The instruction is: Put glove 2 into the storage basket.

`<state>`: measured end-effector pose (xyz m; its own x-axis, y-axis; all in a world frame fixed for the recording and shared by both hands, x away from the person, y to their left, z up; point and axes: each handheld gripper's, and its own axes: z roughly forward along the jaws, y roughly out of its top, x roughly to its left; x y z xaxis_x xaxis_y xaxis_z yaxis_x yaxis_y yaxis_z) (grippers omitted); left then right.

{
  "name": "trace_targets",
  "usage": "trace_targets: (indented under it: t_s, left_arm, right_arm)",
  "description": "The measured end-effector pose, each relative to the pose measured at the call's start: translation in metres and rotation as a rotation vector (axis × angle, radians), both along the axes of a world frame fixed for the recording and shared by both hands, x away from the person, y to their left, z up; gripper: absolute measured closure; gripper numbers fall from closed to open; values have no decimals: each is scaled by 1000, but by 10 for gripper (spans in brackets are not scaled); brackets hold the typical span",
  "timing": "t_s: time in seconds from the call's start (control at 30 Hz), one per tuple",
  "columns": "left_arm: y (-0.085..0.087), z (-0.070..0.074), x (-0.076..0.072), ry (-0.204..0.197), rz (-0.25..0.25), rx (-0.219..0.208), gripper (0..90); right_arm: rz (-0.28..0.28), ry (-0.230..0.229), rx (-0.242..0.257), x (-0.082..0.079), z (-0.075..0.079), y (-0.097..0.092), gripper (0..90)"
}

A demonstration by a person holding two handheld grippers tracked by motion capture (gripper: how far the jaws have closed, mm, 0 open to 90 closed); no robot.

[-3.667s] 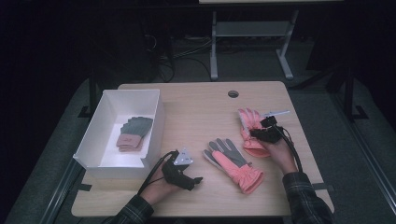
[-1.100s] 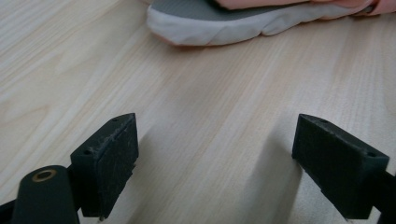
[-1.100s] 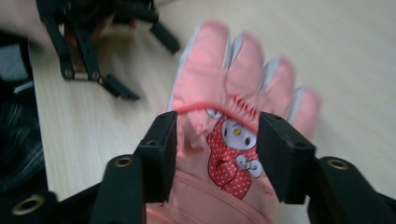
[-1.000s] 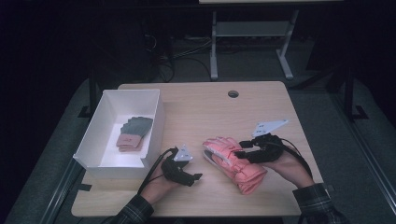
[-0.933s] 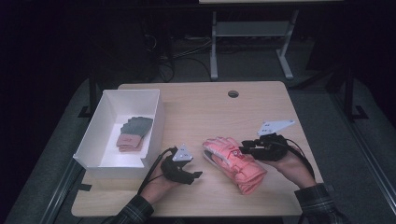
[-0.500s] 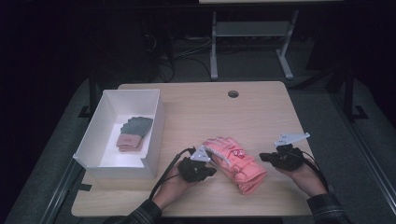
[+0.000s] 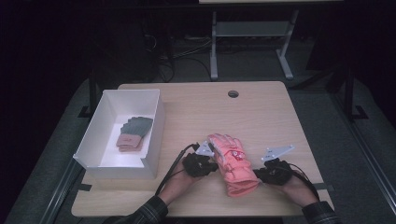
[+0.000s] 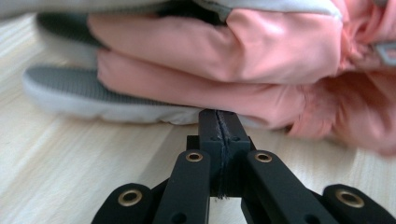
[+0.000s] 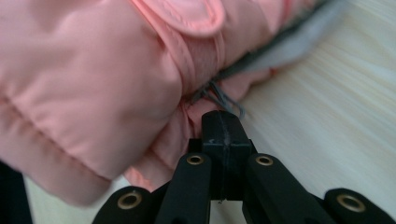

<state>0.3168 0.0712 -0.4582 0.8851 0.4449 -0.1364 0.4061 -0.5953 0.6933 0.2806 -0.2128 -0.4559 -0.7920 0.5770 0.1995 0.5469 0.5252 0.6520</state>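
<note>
Grippers flank the stacked gloves

Left gripper and right gripper have just closed empty beside pink gloves, poised to push.

White box holding folded gloves

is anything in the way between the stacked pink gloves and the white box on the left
Only the left hand-held gripper, shut at the pink gloves' left edge. Past it, bare table runs to the white box, whose wall they must clear.
</note>
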Motion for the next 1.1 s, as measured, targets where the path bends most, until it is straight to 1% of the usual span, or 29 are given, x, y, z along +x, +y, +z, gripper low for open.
trace_targets:
  t_s: [0.13,0.27,0.3,0.37,0.43,0.5,0.6,0.67,0.73,0.77,0.8,0.87,0.93,0.97,1.0,1.03,1.1]
  left_arm:
    - [10,0,8,18,21,-10,892]
    - [18,2,15,24,34,-19,893]
    - [20,2,16,32,42,-35,893]
    - [24,4,19,39,45,-43,894]
    - [27,5,21,45,54,-54,894]
    - [29,4,22,49,58,-53,894]
    - [29,4,23,50,55,-52,894]
    - [29,4,24,44,42,-35,894]
    - [28,4,24,46,44,-33,895]
    - [28,4,25,43,36,-24,895]
    - [27,4,24,53,53,-43,895]
    - [26,4,24,44,42,-32,895]
    - [25,4,24,50,48,-36,895]
    - [26,4,24,50,46,-33,895]
    - [26,3,24,47,44,-32,895]
    - [26,3,24,53,48,-34,895]
    - [26,3,24,53,41,-29,895]
  right_arm:
    - [52,-6,50,-4,1,17,900]
    - [95,-4,57,-7,0,38,900]
    - [109,-7,62,-7,0,43,900]
    - [124,-15,65,-9,-2,53,900]
    - [133,-20,67,-10,-2,61,900]
    - [141,-30,63,-11,-1,64,900]
    - [114,-35,66,-11,4,56,900]
    - [79,-46,73,-9,12,47,900]
    - [46,-71,96,-6,21,38,900]
    - [28,-87,110,-4,26,35,900]
    - [13,-103,129,-1,31,32,900]
    - [-8,-139,156,6,41,32,900]
    - [-23,-162,172,13,47,34,900]
    - [-25,-169,172,17,47,36,900]
    - [-25,-166,172,20,46,39,900]
    - [-22,-169,166,22,44,41,900]
    - [-11,-159,147,24,38,46,900]
